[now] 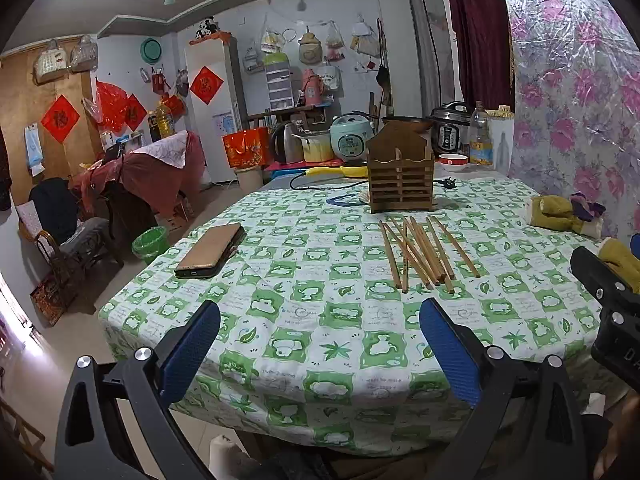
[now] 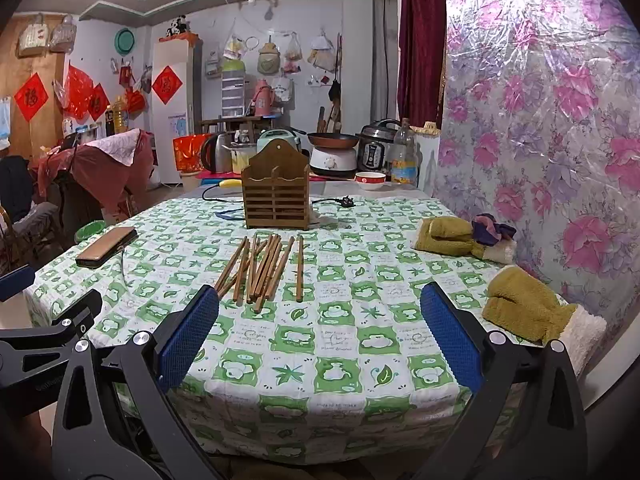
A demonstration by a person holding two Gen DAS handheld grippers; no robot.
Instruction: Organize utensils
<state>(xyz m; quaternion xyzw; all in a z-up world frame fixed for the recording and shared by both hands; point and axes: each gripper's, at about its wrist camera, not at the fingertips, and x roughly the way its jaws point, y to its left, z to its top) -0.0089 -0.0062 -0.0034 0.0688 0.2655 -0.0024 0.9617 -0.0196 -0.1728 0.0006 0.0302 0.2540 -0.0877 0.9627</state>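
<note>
The table point(image 2: 320, 380), under a green-and-white checked cloth, fills both views. On it, at twelve o'clock from the chopsticks, stands the slatted wooden holder point(image 2: 276, 196), upright. Two mustard mittens point(image 2: 524, 308) lie toward three o'clock in the right wrist view. A phone point(image 1: 211, 250) rests at nine o'clock. The loose chopsticks point(image 2: 264, 270) lie on the cloth just before the holder, apart from it. The left gripper point(image 1: 320, 344) and right gripper point(image 2: 320, 336) hover at the near edge, jaws released, grasping nothing.

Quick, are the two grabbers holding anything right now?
Left gripper: open, holding nothing.
Right gripper: open, holding nothing.
</note>
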